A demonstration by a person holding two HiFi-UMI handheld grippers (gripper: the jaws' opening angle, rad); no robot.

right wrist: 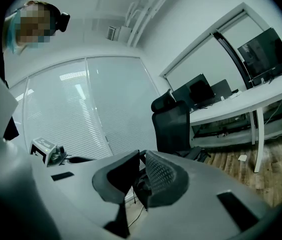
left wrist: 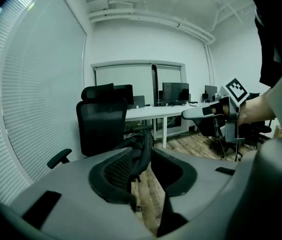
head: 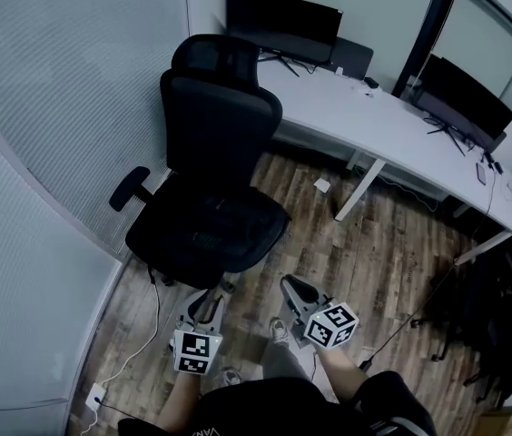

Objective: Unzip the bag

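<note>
No bag shows plainly; a dark bulky heap (head: 497, 321) at the right edge of the head view could be one, I cannot tell. Both grippers hang low in front of the person, above the wooden floor. My left gripper (head: 212, 296) points at the black office chair (head: 211, 180); in the left gripper view its jaws (left wrist: 148, 145) stand apart with nothing between them. My right gripper (head: 292, 289) is beside it; in the right gripper view its jaws (right wrist: 140, 158) keep only a narrow gap, and nothing is in it. Each gripper shows in the other's view: the right gripper (left wrist: 201, 113), the left gripper (right wrist: 48, 151).
A long white desk (head: 374, 125) with two monitors (head: 283, 21) runs along the back and right. Blinds cover the curved wall (head: 47, 107) on the left. A white cable leads to a floor socket (head: 97, 395). A small white scrap (head: 322, 185) lies on the floor.
</note>
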